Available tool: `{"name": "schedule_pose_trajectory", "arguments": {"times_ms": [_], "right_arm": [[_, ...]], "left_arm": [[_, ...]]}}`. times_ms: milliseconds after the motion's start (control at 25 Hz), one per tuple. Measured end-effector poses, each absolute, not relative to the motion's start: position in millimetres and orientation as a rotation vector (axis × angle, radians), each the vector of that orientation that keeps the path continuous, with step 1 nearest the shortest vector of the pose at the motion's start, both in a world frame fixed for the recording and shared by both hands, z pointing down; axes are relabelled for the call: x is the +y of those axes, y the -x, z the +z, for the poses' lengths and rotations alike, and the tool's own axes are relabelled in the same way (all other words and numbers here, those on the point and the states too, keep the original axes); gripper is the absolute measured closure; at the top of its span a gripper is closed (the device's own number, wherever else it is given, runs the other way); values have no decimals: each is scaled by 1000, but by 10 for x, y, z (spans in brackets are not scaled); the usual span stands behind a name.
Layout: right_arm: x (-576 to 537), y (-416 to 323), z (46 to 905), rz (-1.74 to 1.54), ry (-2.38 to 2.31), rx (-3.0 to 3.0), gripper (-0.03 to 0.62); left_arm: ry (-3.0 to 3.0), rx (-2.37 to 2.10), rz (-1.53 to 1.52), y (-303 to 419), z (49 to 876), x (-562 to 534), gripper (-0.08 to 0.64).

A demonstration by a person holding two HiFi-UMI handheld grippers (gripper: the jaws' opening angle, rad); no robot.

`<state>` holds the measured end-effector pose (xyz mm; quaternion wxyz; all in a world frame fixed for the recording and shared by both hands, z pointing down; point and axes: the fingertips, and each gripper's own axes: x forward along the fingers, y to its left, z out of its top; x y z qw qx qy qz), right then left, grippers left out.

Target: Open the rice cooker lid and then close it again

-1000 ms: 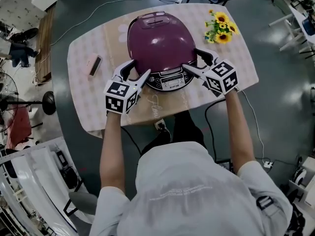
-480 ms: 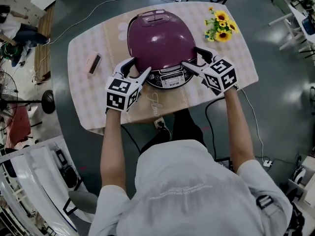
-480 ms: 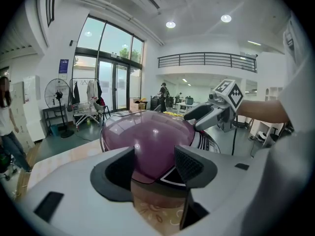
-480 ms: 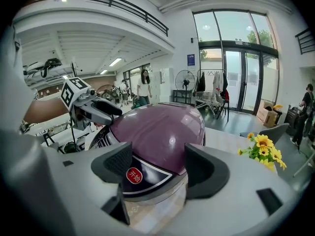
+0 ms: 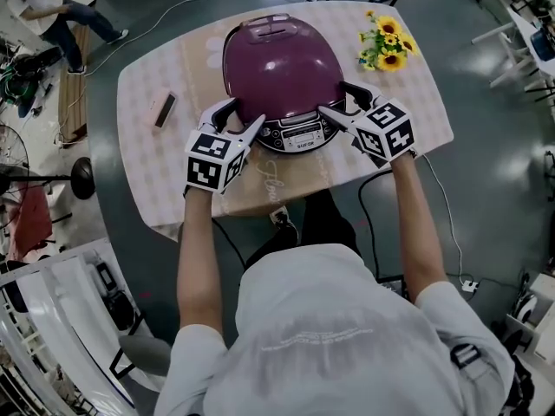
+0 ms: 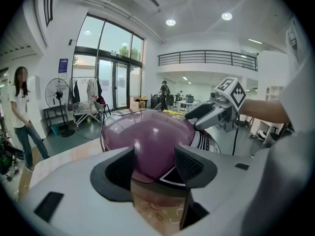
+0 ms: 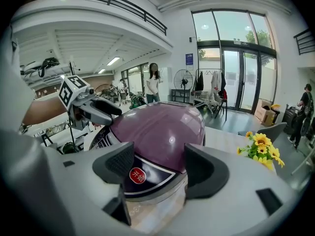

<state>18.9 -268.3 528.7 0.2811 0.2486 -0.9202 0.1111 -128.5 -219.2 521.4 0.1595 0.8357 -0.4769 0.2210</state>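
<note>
The rice cooker stands mid-table with its purple lid (image 5: 277,68) down over the control panel (image 5: 299,134). My left gripper (image 5: 245,113) is open at the cooker's front left, and the lid's edge (image 6: 147,136) shows beyond its jaws (image 6: 153,163). My right gripper (image 5: 336,99) sits at the front right. Its jaws have just been closing a little but still stand open (image 7: 158,163). The cooker's front rim and a round red button (image 7: 138,175) lie between them, and the pads do not press on it. Each gripper shows in the other's view (image 6: 197,118) (image 7: 106,113).
A bunch of sunflowers (image 5: 388,48) stands at the table's far right. A small pink and black object (image 5: 163,109) lies on the table (image 5: 147,172) to the left. Cables trail over the floor, and people stand in the room behind.
Both grippers keep their places at the cooker's front. A person at the room's upper left has walked across.
</note>
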Motion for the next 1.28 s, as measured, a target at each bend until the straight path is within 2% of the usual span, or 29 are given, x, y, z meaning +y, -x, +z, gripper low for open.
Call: {"name": "schedule_pose_trajectory", "arguments": {"times_ms": [800,1120,1200,1280], "right_arm": [[-2653,-195,5291,296,-704,-2496,304],[-2698,-236,5262,302,-784,-2553,299],[-2739,-256,5195,294,-845,-2564,357],[-2792,-289,5074,289,-909,-2586,368]], "left_arm": [[-2389,-1389,594,1281,5231,-2191,307],[-2419,-1420,484,1337,5209,-2210,320],[-2424,-1440,490,1361,5198,-2204,329],[-2428,-1466,481,1388,5140,-2210,338]]}}
